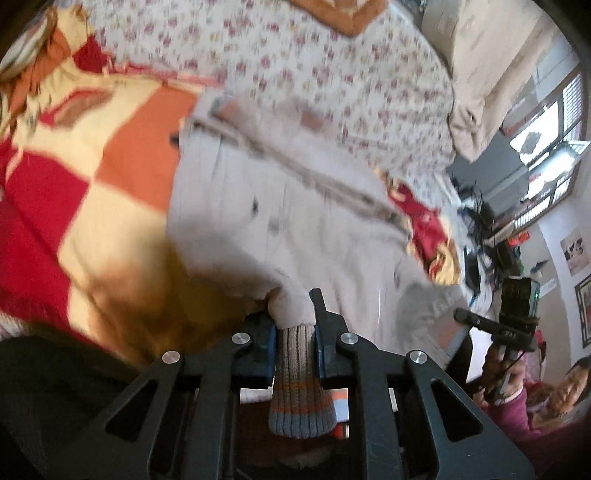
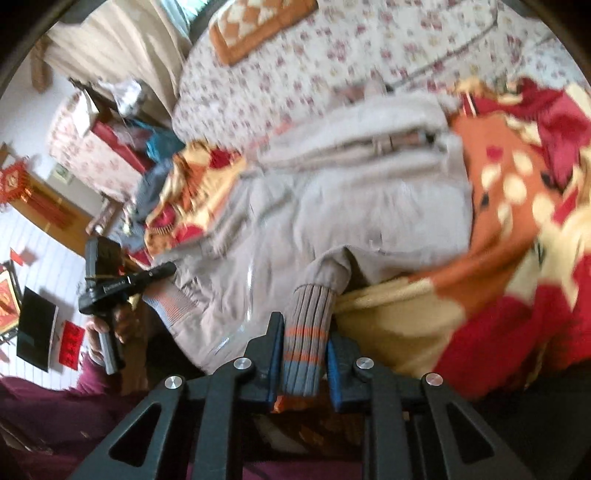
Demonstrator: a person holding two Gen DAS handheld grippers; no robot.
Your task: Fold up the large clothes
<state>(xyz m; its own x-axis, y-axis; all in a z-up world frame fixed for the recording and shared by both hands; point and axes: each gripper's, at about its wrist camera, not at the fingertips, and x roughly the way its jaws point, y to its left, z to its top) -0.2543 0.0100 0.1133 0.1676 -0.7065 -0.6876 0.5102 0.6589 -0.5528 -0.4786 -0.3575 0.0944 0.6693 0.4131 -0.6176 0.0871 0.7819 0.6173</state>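
A pale grey-beige jacket (image 1: 280, 206) lies spread on the bed, zip running diagonally; it also shows in the right wrist view (image 2: 351, 199). My left gripper (image 1: 295, 332) is shut on one ribbed, orange-and-blue striped sleeve cuff (image 1: 299, 391), which hangs toward the camera. My right gripper (image 2: 304, 350) is shut on the other ribbed striped sleeve cuff (image 2: 306, 332). The right gripper also appears at the right edge of the left wrist view (image 1: 513, 325), and the left gripper at the left of the right wrist view (image 2: 110, 291). Both views are motion-blurred.
A red, orange and cream checked blanket (image 1: 66, 177) lies under and left of the jacket. A floral bedspread (image 1: 314, 62) covers the far bed, with an orange cushion (image 2: 258, 26) on it. Cluttered furniture stands beside the bed (image 2: 110, 122). The person's maroon sleeve (image 2: 55, 417) is near.
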